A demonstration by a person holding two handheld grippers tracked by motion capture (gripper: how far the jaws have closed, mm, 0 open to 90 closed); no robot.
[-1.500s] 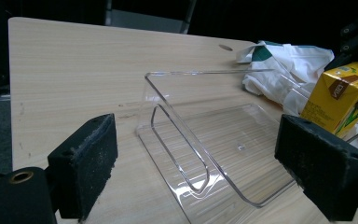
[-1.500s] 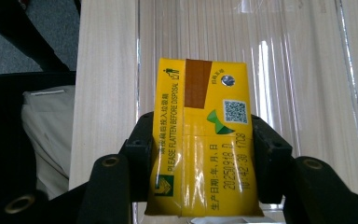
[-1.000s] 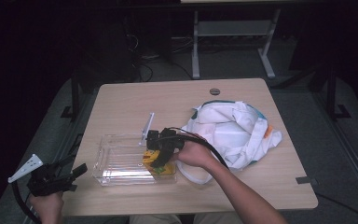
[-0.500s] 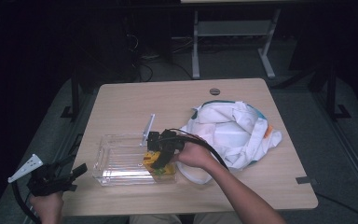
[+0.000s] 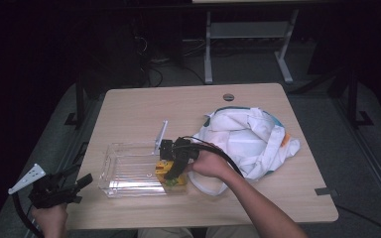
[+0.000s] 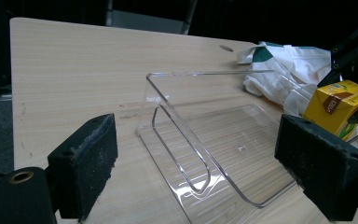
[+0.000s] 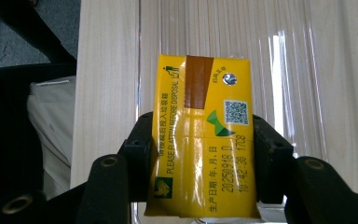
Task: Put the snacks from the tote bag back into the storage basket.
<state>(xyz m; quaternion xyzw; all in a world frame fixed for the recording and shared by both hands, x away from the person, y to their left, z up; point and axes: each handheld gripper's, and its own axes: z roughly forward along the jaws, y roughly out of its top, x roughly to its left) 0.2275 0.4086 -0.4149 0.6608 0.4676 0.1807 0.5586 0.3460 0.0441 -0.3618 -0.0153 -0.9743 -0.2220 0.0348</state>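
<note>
A yellow drink carton (image 7: 204, 135) with printed text is clamped between the jaws of my right gripper (image 7: 204, 154). In the high view that right gripper (image 5: 171, 171) holds the carton (image 5: 164, 171) at the right end of a clear plastic tray (image 5: 124, 168) on the wooden table. From the left gripper view the carton (image 6: 338, 100) hangs at the tray's (image 6: 205, 140) far right end. My left gripper (image 6: 205, 168) is open and empty, jaws wide apart, facing the tray. It is held off the table's left front corner (image 5: 59, 191).
A white cloth bag with teal trim (image 5: 250, 139) lies crumpled on the right half of the table (image 5: 178, 109). A round cable hole (image 5: 228, 97) sits near the far edge. Metal stand legs (image 5: 208, 54) rise on the dark floor behind.
The right gripper with the carton has sunk slightly lower at the tray's right end. The left gripper has stayed where it was.
</note>
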